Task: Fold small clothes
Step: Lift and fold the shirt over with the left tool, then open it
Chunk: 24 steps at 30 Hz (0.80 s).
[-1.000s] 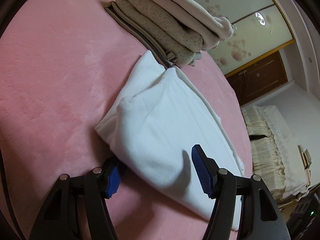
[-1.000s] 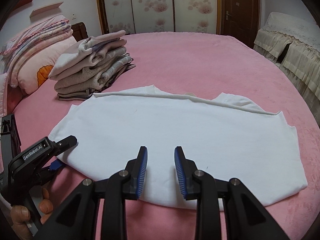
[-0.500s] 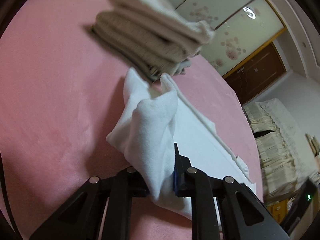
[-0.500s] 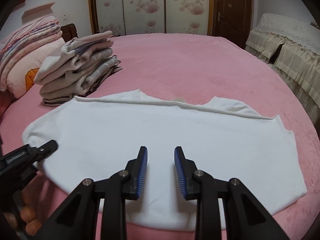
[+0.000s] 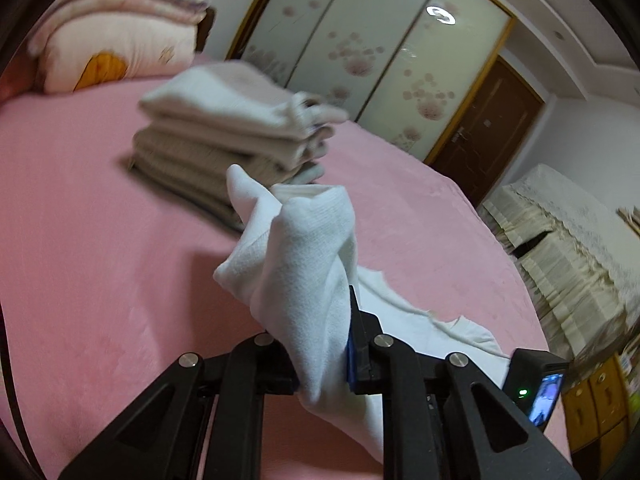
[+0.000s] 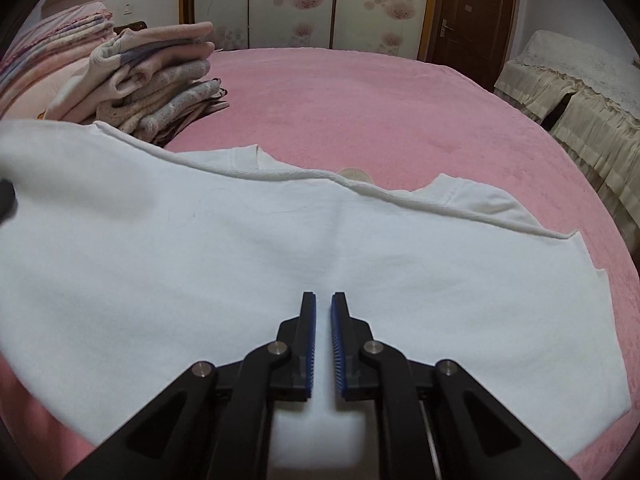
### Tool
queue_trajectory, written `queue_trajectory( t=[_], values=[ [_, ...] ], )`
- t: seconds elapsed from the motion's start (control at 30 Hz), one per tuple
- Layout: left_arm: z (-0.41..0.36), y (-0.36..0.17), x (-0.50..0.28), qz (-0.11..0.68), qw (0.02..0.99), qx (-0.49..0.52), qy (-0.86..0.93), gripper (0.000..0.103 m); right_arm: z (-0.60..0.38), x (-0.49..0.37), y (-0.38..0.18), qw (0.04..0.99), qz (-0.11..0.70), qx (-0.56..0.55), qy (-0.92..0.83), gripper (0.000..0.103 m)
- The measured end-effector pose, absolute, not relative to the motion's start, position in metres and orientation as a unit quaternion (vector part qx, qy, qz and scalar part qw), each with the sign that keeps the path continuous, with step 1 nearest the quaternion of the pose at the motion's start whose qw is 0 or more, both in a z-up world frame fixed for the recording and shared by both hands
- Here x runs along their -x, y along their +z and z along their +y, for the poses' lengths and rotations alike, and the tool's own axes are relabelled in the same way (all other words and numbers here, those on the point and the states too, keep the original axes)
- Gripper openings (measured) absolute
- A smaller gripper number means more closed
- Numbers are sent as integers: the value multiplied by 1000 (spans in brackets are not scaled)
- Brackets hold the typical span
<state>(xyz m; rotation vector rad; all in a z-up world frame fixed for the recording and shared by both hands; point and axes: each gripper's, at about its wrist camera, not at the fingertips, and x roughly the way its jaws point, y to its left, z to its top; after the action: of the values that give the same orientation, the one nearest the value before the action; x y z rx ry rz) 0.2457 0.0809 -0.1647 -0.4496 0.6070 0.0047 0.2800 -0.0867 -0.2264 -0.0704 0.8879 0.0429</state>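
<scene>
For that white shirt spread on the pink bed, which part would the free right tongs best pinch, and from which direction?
Probably the near hem of the white shirt, coming down from above on the near side. The cloth lies flat there, its edge just below the right tongs, so the pads can slip under one layer. The left tongs already pinch the opposite end, lifted off the pink bed, so a matching hem hold would keep the fold even.
</scene>
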Motion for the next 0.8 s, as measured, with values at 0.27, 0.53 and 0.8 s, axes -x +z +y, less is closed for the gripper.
queue_trajectory(
  t=[0.27,0.53,0.8],
  values=[
    [17,-116,-253,276,953,122,-29,14,-122,-272,-205,897,436,-51,54,9],
    [-94,-88,-266,276,955,54,-98,14,-215,-215,-166,912,390,-127,5,9],
    [-242,-145,-251,324,926,-46,-188,14,-324,-150,-165,908,375,-159,-94,9]
  ],
)
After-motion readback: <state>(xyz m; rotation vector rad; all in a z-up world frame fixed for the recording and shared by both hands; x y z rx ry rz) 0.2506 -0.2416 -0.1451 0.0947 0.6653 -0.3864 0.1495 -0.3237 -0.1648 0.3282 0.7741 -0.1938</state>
